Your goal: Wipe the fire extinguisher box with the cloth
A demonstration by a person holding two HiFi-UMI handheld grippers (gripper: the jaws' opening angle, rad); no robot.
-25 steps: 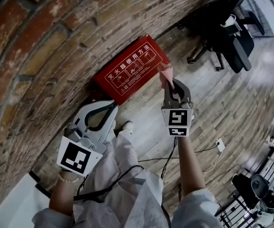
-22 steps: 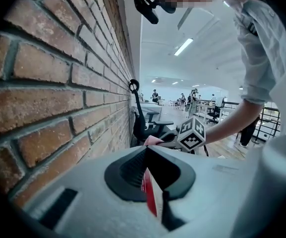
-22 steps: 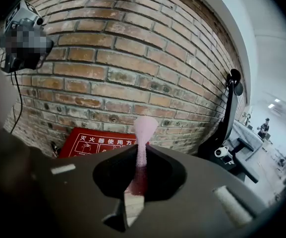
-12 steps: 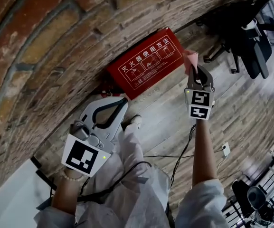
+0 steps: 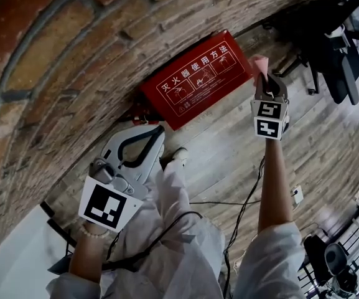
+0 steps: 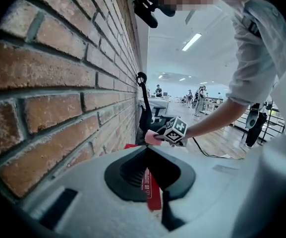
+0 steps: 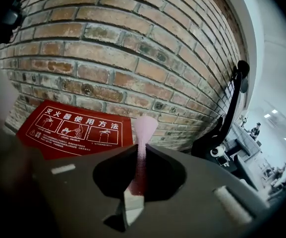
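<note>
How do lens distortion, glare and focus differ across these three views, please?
Head view: fisheye bows the brick wall courses. Left gripper view: ceiling light glares, left gripper body blurred up close. Right gripper view: cloth sharp, dark vignetted corners.

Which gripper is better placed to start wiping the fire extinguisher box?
Right. The right gripper grips the pink cloth close beside the fire extinguisher box. The left gripper is shut, empty and farther back.

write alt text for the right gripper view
The right hand-held gripper pinches a pink cloth upright between shut jaws. Beyond it a red fire extinguisher box with white instruction pictures stands against a brick wall.
</note>
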